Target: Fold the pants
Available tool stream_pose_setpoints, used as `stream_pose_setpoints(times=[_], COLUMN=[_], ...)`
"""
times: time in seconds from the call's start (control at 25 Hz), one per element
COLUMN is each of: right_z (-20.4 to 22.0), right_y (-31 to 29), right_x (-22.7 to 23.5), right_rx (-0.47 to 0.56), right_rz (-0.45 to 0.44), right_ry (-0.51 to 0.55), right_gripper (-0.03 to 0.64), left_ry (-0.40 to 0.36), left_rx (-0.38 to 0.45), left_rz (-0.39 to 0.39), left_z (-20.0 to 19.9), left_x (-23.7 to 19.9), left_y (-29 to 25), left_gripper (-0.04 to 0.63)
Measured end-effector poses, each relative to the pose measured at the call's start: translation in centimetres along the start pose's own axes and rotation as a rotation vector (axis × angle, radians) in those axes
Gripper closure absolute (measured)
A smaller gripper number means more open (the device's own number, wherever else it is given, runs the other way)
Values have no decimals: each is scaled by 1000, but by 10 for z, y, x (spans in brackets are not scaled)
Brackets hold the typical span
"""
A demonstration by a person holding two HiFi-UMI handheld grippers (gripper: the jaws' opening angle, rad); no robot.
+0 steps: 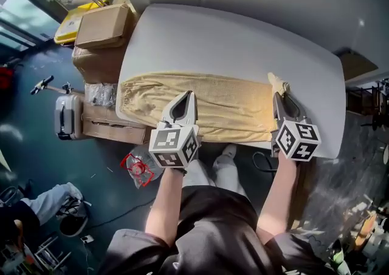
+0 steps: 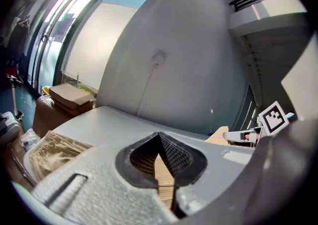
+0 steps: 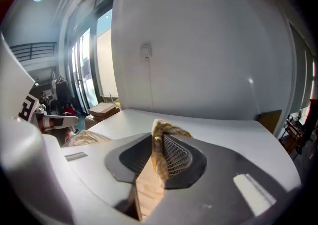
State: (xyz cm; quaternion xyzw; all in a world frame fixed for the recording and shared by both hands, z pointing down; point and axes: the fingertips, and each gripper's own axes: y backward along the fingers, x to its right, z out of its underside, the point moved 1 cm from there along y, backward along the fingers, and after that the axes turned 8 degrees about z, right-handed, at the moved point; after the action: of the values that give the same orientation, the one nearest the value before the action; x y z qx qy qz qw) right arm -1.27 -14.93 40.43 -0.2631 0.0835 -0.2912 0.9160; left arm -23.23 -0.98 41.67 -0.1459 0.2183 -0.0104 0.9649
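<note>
Evidently both left tongs (image 1: 189,95) and right tongs (image 1: 278,94) were clamped on the pants (image 1: 231,110), spread on the table (image 1: 231,43) between them; the right's thin corner pinch could slip, skewing the fold.

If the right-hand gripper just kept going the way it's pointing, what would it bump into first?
Probably the bare white table top, since the right gripper, shut on the pants, tilts slightly downward. Past that is the wall.

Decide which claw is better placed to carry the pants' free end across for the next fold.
Probably right: the right claw pinches the tan pants at their very end, cloth poking past its tips; the left claw grips them mid-length.
</note>
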Motion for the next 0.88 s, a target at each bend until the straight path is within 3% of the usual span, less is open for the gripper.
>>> stream_pose_setpoints(times=[0.24,0.36,0.44,0.52,0.68,0.88], right_z=[17,76,129,166,188,179], right_y=[-33,-49,-54,-56,-62,-55], right_x=[-123,-195,-228,-247,-256,-263], right_rx=[-95,-250,-375,-441,-477,-481], right_rz=[-191,-311,-346,-355,-372,-449], right_ry=[222,451,645,749,716,570], right_gripper=[543,543,543,540,532,485], left_ry=[59,91,114,133,158,147], left_rx=[49,46,43,44,55,62], left_rz=[-141,-202,-236,-260,-285,-256], left_z=[-13,-1,10,19,28,22], left_x=[-62,-92,-108,-121,-140,-135], left_y=[55,81,96,109,124,121], left_gripper=[592,592,592,592,592,592])
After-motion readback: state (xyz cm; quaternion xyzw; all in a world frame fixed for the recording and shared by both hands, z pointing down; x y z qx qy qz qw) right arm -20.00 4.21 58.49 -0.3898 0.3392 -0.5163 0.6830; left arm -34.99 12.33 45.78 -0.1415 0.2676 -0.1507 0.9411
